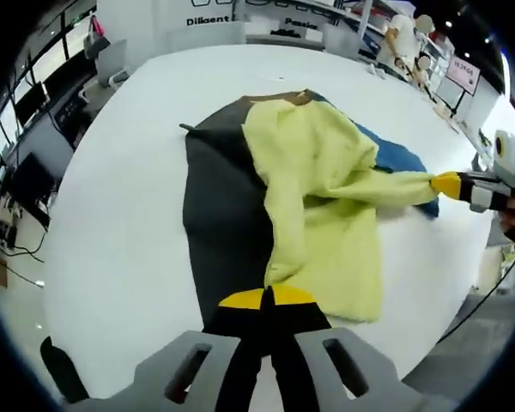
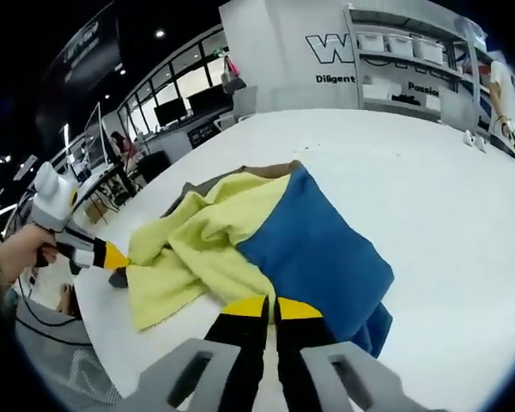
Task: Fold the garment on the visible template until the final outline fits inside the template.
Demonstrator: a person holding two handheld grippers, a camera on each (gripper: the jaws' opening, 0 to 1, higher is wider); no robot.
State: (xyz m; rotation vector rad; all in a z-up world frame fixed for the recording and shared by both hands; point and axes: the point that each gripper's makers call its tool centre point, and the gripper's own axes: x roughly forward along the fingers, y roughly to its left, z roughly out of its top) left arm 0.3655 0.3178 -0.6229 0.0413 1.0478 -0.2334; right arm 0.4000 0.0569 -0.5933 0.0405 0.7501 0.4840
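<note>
One white worktop [image 1: 120, 257], broad and round-edged, carrying one dark grey template [image 1: 219, 215] laid flat. On the template, and spilling past its far edge: one garment [image 1: 326, 215], yellow and blue, rumpled and partly doubled over, the blue panel [image 2: 313, 249] uppermost in the right gripper view. Soft, light, limp fleece-like cloth by the look of it; likely to sag and drag rather than hold a crease, so best taken at hems or corners and lifted clear. Two hand-held grippers: left hand-held gripper [image 1: 266, 298] clenched on the yellow hem at the near edge; right hand-held gripper [image 2: 270, 306] pinched tight on a stretched yellow corner or sleeve end.
</note>
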